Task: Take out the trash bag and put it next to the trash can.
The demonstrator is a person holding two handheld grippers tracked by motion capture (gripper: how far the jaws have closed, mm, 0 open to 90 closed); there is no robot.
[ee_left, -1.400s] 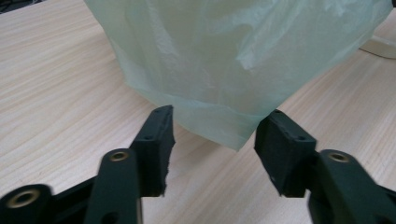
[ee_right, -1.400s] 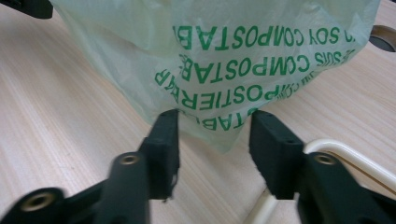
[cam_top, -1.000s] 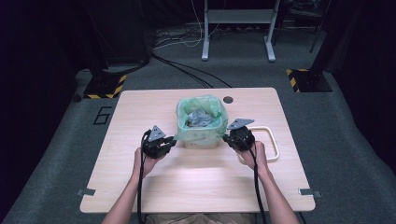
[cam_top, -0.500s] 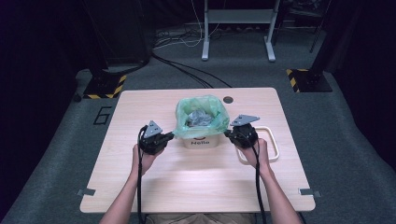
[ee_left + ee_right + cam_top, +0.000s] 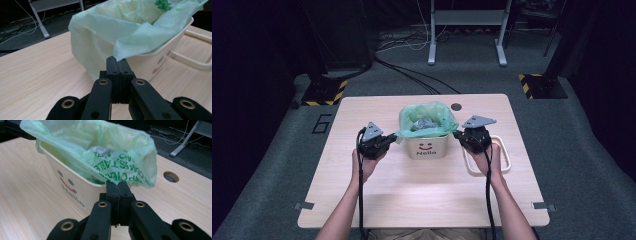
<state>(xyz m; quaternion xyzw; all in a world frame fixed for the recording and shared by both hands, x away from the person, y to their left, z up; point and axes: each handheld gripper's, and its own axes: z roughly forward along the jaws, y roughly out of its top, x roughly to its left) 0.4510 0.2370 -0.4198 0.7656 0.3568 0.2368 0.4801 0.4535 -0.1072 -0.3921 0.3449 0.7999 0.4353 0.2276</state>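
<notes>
Table: a pale wood-grain table (image 5: 422,200) with a round cable hole (image 5: 456,106) near its far edge and small metal brackets at the near corners.
Room: dim, with grey carpet (image 5: 582,150), black cables (image 5: 412,75) trailing across the floor behind the table, a grey metal stand (image 5: 467,20) at the back, and yellow-and-black striped markings on dark bases to either side.
Bin: a cream bin (image 5: 428,146) with a smiley face and the word "Hello" on its front stands upright just beyond the middle of the table, mouth facing up, printed side turned toward the person.
Bin shape: wider across the table than deep, so its long axis runs left to right between the two grippers.
Bag: a light green bag (image 5: 427,120) lines the bin, its rim folded out over the edge; green lettering shows on it in the right gripper view, and crumpled grey stuff lies inside.
Handle: a cream loop handle (image 5: 506,162) lies flat on the table at the bin's right side.
Left gripper: left gripper (image 5: 117,65) is clamped on the bag's edge at the bin's left side, the film pinched between the closed jaws.
Right gripper: right gripper (image 5: 117,188) is clenched on the bag's printed edge at the bin's right side.
Hands: both forearms reach in from the near edge, one on each side of the bin.
</notes>
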